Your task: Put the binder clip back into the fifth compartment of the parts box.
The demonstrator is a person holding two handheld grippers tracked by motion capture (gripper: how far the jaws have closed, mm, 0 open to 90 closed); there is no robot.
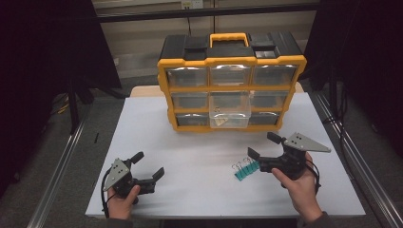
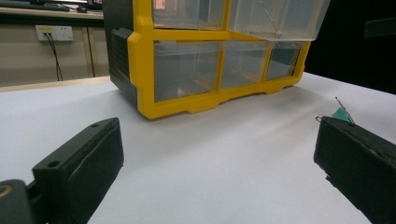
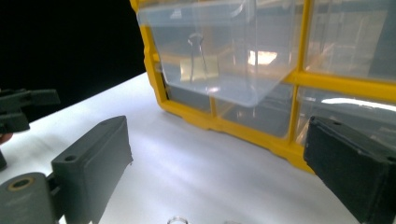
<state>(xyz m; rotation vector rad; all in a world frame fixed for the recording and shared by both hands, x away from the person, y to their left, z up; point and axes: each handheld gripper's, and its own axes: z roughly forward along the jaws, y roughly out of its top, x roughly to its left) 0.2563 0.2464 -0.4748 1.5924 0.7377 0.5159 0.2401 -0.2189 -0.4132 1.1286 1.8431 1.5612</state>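
- Table [image 1: 199, 156] first: we see a white top running from the near edge back to a wall, dark floor and metal rails on either side.
- Organiser [image 1: 231, 80], yellow-framed with a black top and yellow carry handle, stands upright at the far middle of the table; we count three rows of three clear drawers.
- Middle drawer [image 1: 230, 110] is pulled out toward us, jutting over the bottom row; through its clear wall the right gripper view shows us one binder clip [image 3: 198, 63] with a pale yellowish body and wire handles standing up.
- Right gripper [image 1: 260, 146], held in the person's right hand [image 1: 299, 185] at the near right, points toward the organiser; we find its jaws spread wide with nothing between them, and only white table and the open drawer lie ahead of them.
- Left gripper [image 1: 148, 164], in the left hand [image 1: 122, 202] at the near left corner, rests low over the table, well apart from the other; its jaws too stand released, gripping nothing.
- Teal binder clips [image 1: 244, 169], a small row with wire loops up, lie on the table touching or just beside the right gripper's near jaw; we cannot tell which. One teal corner peeks past a jaw in the left gripper view.
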